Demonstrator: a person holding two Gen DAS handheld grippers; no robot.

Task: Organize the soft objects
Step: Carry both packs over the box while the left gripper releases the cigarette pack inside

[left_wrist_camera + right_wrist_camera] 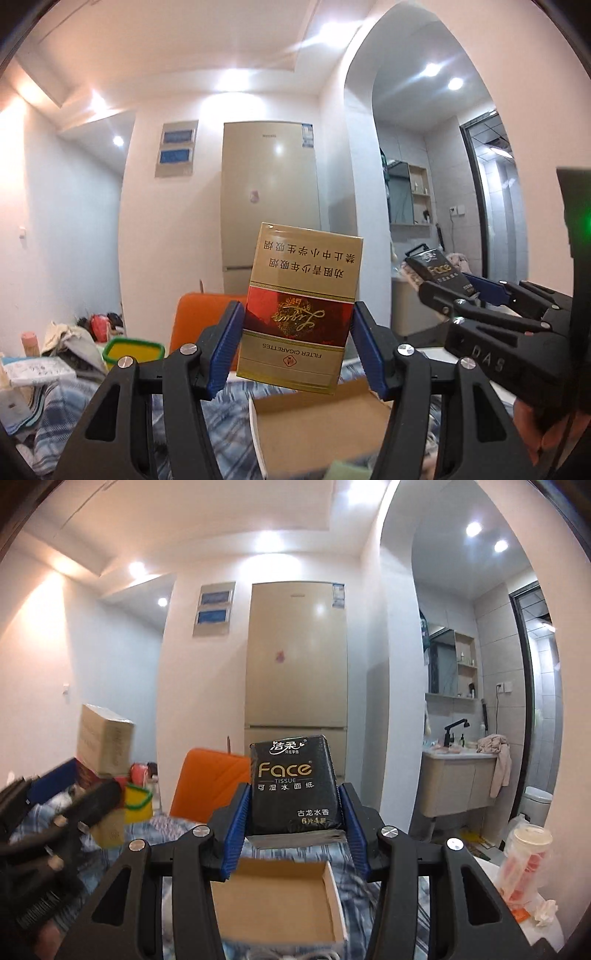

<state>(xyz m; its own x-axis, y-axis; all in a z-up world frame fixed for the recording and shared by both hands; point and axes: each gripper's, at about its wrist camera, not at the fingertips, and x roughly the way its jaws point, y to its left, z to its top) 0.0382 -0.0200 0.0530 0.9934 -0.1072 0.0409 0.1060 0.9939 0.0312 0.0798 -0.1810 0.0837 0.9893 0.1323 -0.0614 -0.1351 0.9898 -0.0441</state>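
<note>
Left tongs (297, 343) clamped on a gold-and-red cigarette pack (301, 306), held upside down, raised level in front of the beige fridge (271, 192). Right tongs (291, 819) squeezing a black Face tissue pack (293, 786), upright, label facing the camera. Both packs up in the air above an open shallow cardboard box (280, 904) lying on the blue plaid bedding (70, 402). Orange cushion (212, 786) behind. Over at the right edge, a plastic-wrapped cup (528, 864).
</note>
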